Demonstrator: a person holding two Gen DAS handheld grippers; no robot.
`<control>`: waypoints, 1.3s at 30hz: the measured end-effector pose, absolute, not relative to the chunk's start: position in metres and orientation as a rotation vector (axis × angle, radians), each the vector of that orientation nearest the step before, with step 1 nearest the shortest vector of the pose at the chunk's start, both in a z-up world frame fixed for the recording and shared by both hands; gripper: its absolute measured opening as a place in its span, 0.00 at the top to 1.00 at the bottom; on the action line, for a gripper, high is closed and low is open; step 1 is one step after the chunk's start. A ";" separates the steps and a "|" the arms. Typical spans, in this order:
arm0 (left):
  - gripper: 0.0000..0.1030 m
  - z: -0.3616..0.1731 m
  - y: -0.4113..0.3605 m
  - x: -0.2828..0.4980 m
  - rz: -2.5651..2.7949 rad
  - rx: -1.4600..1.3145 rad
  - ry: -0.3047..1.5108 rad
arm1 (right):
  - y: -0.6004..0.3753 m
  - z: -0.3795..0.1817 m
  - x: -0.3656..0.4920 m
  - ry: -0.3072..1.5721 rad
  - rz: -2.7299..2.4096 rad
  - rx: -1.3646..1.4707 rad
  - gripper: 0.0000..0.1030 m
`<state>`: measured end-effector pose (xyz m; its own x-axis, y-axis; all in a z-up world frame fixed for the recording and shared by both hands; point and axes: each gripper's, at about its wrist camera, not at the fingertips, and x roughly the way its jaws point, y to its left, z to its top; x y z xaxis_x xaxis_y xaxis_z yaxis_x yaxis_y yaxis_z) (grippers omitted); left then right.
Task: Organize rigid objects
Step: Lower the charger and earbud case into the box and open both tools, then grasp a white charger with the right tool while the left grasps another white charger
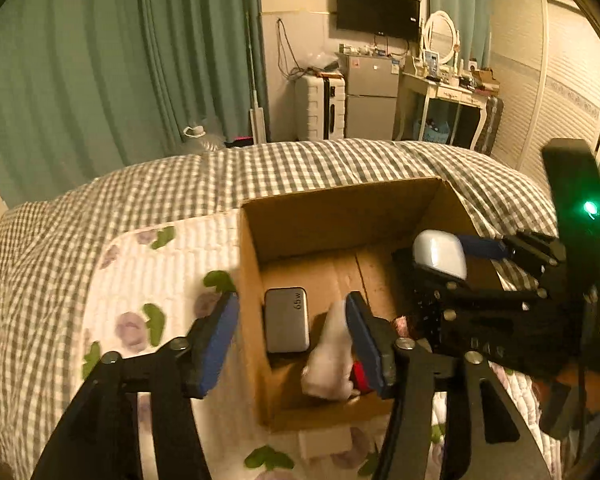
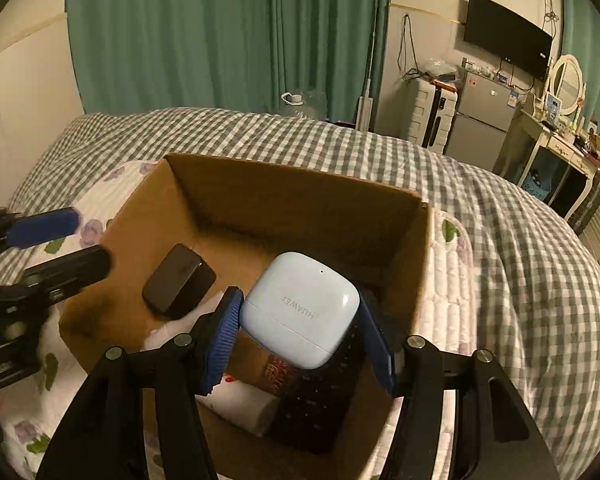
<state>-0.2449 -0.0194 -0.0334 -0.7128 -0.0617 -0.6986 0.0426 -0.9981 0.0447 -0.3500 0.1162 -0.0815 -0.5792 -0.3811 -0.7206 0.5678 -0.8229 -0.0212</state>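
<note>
- At 9 o'clock in the left wrist view we see the floral quilt (image 1: 140, 280) spread over a checked bedspread (image 1: 300, 168), with green curtains (image 1: 100, 60) behind.
- The left gripper (image 1: 290, 338) hangs spread wide and empty; its left pad sits outside the near-left wall of the cardboard box (image 1: 340, 208), its right pad above the box interior.
- Between those pads, at 6 o'clock, lies the grey charger (image 1: 287, 320) marked 65w, flat on the box floor; a white wrapped object (image 1: 330, 356) lies just beside it, against the right pad.
- At 3 o'clock the right gripper (image 1: 452, 248) reaches in over the box.
- In the right wrist view the right gripper (image 2: 300, 316) is clamped on the pale blue earbud case (image 2: 300, 308), lettered HUAWEI, held tilted above the box (image 2: 300, 200).
- Under the case we see a dark perforated object (image 2: 320, 400) and a white roll (image 2: 244, 404); the charger (image 2: 179, 286) lies at 10 o'clock from the case.
- Only this view shows the case's lettering; only the left view shows the charger's marking.
- At 2 o'clock stand a wall television (image 2: 508, 48), a small fridge (image 2: 484, 116) and a dressing table (image 2: 556, 140).
</note>
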 end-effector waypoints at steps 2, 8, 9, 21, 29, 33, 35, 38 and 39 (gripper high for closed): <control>0.38 -0.028 -0.025 -0.231 -2.859 1.148 -0.051 | 0.117 -0.072 -0.344 0.336 -2.388 0.983 0.32; 0.17 -0.008 -0.037 -0.181 -2.836 1.118 -0.008 | 0.131 -0.029 -0.308 0.373 -2.434 0.955 0.29; 0.17 -0.006 -0.039 -0.173 -2.832 1.111 0.000 | 0.134 -0.022 -0.300 0.385 -2.446 0.950 0.25; 0.13 -0.037 -0.050 -0.111 -2.815 1.118 0.100 | 0.160 -0.071 -0.206 0.308 -2.430 1.211 0.14; 0.13 -0.108 -0.062 -0.115 -2.751 1.219 0.112 | 0.135 -0.168 -0.221 0.217 -2.397 1.361 0.14; 0.13 -0.133 -0.068 -0.118 -2.716 1.298 0.189 | 0.125 -0.187 -0.227 0.247 -2.376 1.365 0.28; 0.13 -0.137 -0.067 -0.119 -2.716 1.307 0.200 | 0.116 -0.201 -0.228 0.272 -2.346 1.370 0.35; 0.13 -0.139 -0.061 -0.117 -2.724 1.312 0.175 | 0.112 -0.205 -0.224 0.285 -2.347 1.337 0.58; 0.13 -0.140 -0.059 -0.117 -2.726 1.316 0.163 | 0.114 -0.203 -0.221 0.292 -2.388 1.311 0.60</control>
<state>-0.1173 -0.0592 -0.1400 -0.6179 -0.0524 -0.7845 0.1457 -0.9881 -0.0488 -0.2209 0.1140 -0.2032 -0.4806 -0.2430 -0.8426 0.4391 -0.8984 0.0086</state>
